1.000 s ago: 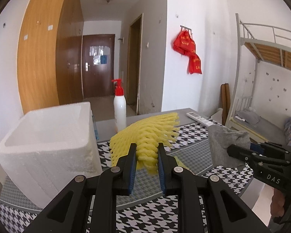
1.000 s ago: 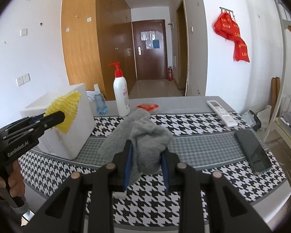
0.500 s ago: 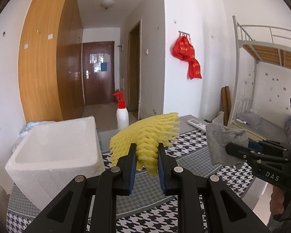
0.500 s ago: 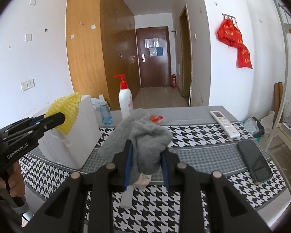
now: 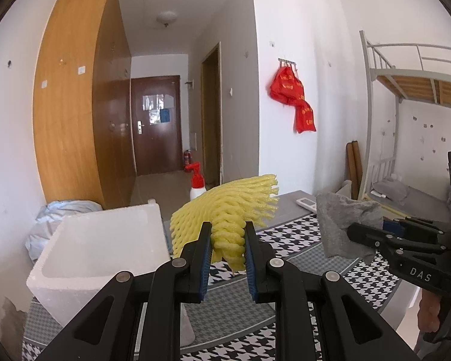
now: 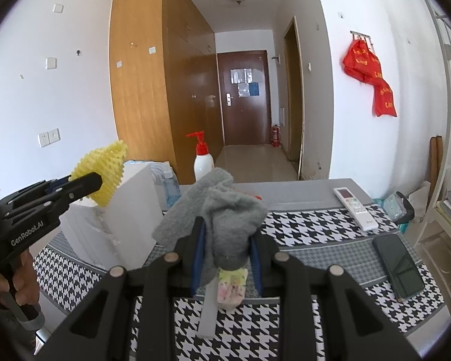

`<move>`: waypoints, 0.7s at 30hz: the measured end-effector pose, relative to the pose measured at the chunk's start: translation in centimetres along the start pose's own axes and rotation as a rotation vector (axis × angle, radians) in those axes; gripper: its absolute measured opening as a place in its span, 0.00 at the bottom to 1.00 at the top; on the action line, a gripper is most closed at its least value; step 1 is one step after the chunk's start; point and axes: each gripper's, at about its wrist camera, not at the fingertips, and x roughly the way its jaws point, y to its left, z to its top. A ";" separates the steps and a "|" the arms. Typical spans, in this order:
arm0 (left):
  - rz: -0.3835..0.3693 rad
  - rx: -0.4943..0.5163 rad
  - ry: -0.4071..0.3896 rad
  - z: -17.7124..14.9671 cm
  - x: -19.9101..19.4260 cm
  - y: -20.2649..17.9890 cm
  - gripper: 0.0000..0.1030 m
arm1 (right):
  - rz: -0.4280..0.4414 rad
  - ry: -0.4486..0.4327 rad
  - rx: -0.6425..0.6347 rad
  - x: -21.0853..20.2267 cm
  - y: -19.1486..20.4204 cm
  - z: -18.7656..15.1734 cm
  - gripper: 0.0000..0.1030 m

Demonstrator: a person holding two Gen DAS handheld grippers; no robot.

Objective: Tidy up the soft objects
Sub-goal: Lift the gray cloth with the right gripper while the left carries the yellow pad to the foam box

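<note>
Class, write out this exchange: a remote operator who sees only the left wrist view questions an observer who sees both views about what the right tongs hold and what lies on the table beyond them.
Operator: I see the grey cloth only from the side. Is anything else caught in the right tongs?
Observer: Yes. A small pale flowered piece hangs below the cloth, between the pads.
Operator: Is anything on the table hidden from me behind those tongs?
Observer: A dark phone lies flat on the houndstooth table cover, nearer the camera than the white remote.
</note>
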 end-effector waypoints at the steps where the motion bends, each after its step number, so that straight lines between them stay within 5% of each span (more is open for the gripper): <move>1: 0.004 0.000 -0.004 0.1 -0.1 0.1 0.21 | 0.003 -0.001 -0.001 0.0 0.0 0.1 0.30; 21: 0.108 -0.035 -0.038 0.8 -1.7 3.2 0.21 | 0.083 -0.041 -0.023 1.4 2.6 1.9 0.30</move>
